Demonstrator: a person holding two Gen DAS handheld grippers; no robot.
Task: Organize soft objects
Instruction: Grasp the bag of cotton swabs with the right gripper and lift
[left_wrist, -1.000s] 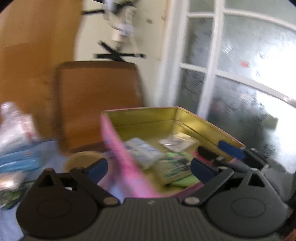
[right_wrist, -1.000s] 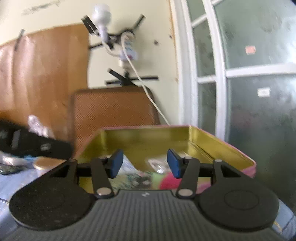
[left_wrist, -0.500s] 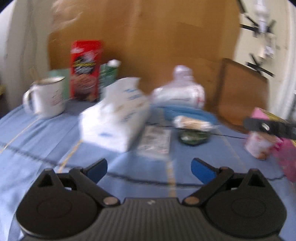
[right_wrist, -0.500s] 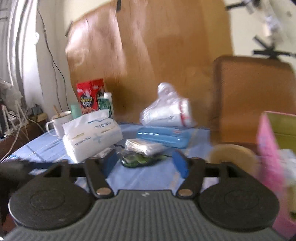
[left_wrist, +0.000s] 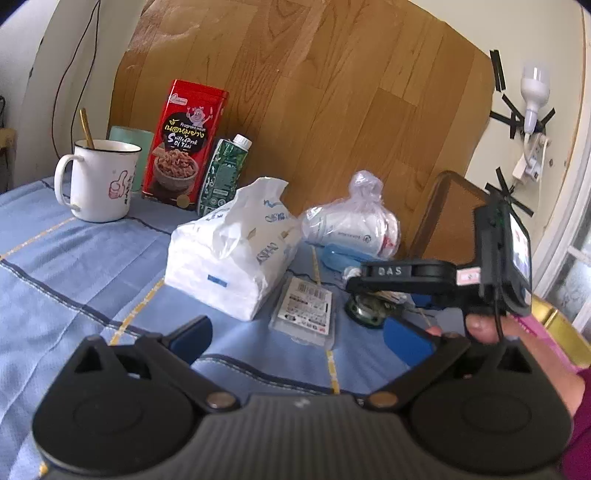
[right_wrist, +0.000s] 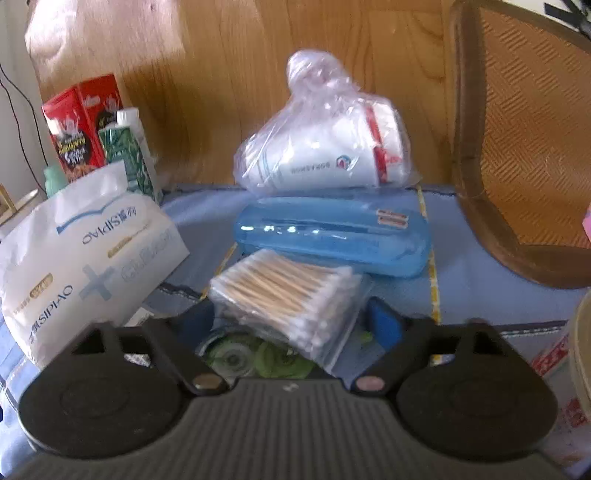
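The right gripper (right_wrist: 290, 325) stands open with the bag of cotton swabs (right_wrist: 291, 295) between its pads, not yet pinched; its jaws have just been narrowing slightly. The bag lies toward the table's (left_wrist: 74, 266) far edge, sticks running across the jaws, atop a green packet (right_wrist: 255, 356). The left gripper (left_wrist: 299, 334), open and empty, sits farther off; its view shows the tissue pack (left_wrist: 229, 254) and the right gripper reaching, though the swabs are hidden there.

1. Your left wrist view looks along its fingers (left_wrist: 192, 334) across the desk (left_wrist: 74, 266), set back, facing the wood panel (left_wrist: 332, 92).
2. Your right wrist view sits lower and close in, over the cotton swab bag (right_wrist: 288, 295).
3. Both views share the tissue pack (left_wrist: 232, 251), the blue case (right_wrist: 332, 236) and the bagged cups (right_wrist: 325, 147).
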